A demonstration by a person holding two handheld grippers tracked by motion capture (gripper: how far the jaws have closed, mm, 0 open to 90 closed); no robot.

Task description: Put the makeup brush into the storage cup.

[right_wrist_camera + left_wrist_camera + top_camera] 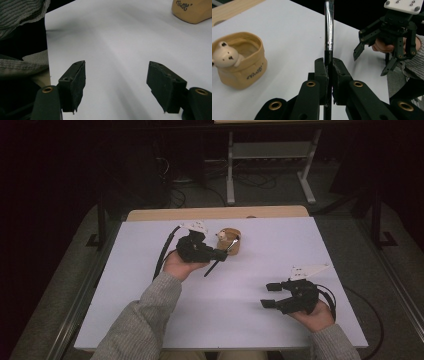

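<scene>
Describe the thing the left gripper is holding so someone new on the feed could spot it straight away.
Start at the white table and find the tan bear-faced pouch near its far edge. Just beside the pouch is the left gripper, shut on a thin rod-like tool. It stands apart by being slim and straight, with a black shaft and a shiny silver band, unlike the soft, round pouch.

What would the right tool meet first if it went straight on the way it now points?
Probably nothing soon: the right tool, its jaws open and empty, faces bare white table. The tan fabric cup sits far off to one side of that line. Depth is hard to judge, so a low path might graze the tabletop.
</scene>
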